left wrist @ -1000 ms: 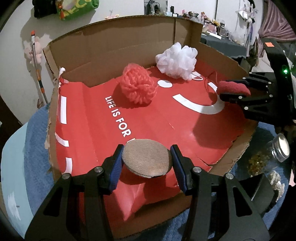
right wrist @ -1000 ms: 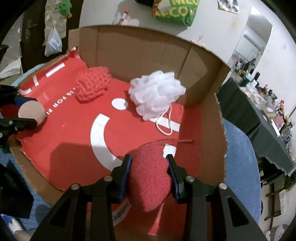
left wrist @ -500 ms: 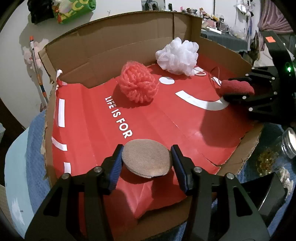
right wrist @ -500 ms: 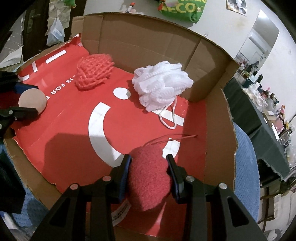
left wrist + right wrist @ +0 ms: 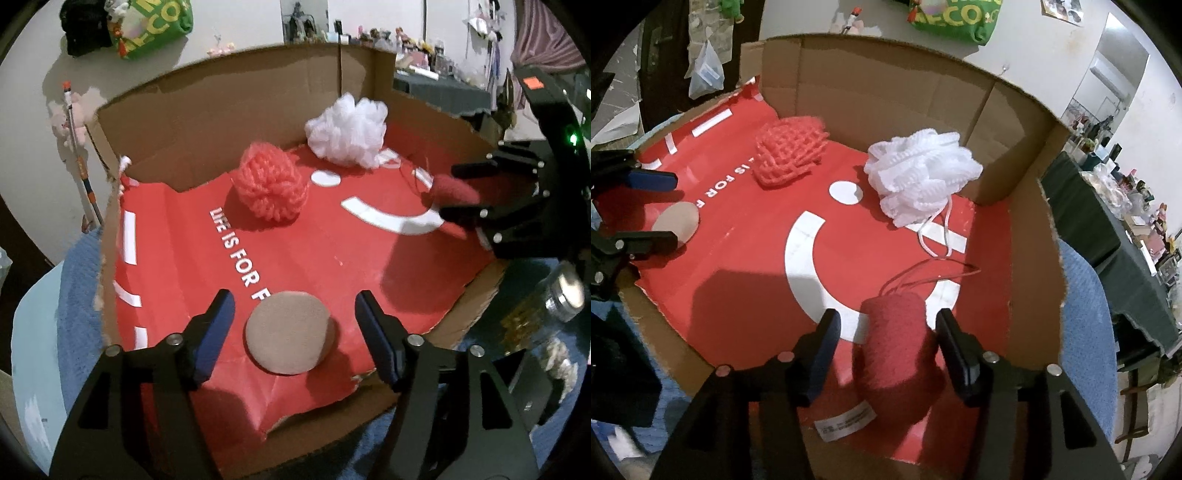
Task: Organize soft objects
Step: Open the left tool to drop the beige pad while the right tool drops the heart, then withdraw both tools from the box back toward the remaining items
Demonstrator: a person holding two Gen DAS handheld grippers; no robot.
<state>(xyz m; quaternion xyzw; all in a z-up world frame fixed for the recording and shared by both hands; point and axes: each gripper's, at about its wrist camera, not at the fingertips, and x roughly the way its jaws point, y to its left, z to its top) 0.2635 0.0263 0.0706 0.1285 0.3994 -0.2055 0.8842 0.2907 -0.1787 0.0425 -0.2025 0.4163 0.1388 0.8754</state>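
The tan round pad (image 5: 290, 332) lies flat on the red liner (image 5: 332, 258) near the front edge of the cardboard box (image 5: 229, 110), and it looks light, thin and compressible, so a pinch across its rim from both sides would likely suit it; squeezed hard, it would probably fold. It sits between the fingers of the left tongs (image 5: 295, 325), which stand wide apart with a clear gap on either side, so nothing grips it. The dark red woolly pouf (image 5: 897, 350) lies on the same liner near the box's right front corner, with its thin cord (image 5: 923, 273) trailing toward the back; it looks springy and fuzzy, not slippery, and is best taken around its thick middle, not by the cord. The right tongs (image 5: 886, 332) are spread around it: there is a gap on the left, while the right finger is just beside or brushing the fluff, and I cannot tell which. Farther back, the coral knitted scrubber (image 5: 271, 181) and the white mesh bath sponge (image 5: 347, 131) rest close to the rear wall, well apart from both tongs. Both seem airy and easily deformed. Outside the box, a glass jar (image 5: 546, 314) stands on the blue cloth (image 5: 77, 280).
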